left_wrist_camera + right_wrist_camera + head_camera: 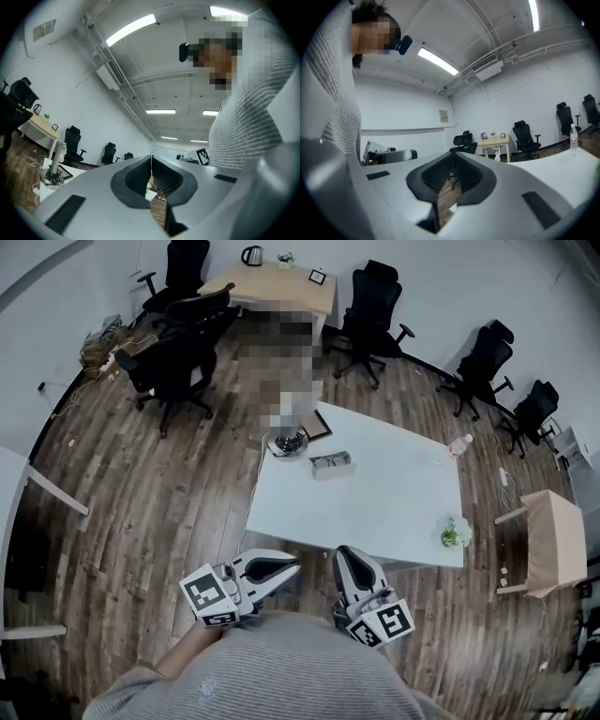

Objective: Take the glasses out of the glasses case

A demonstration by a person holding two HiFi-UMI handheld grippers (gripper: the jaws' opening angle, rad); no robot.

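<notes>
The glasses case (330,463) is a small grey box with something dark on top, lying near the far left part of the white table (375,517). Both grippers are held close to the person's body, short of the table's near edge and well away from the case. My left gripper (294,567) is shut with nothing in it, its tips meeting (151,158). My right gripper (341,553) is also shut and empty, with its jaws closed together (453,156). Neither gripper view shows the case.
A round stand with a post (287,441) and a dark picture frame (319,424) sit at the table's far left corner. A bottle (459,444) and a small plant (456,533) stand along the right side. Black office chairs (173,367) and a wooden desk (281,285) lie beyond.
</notes>
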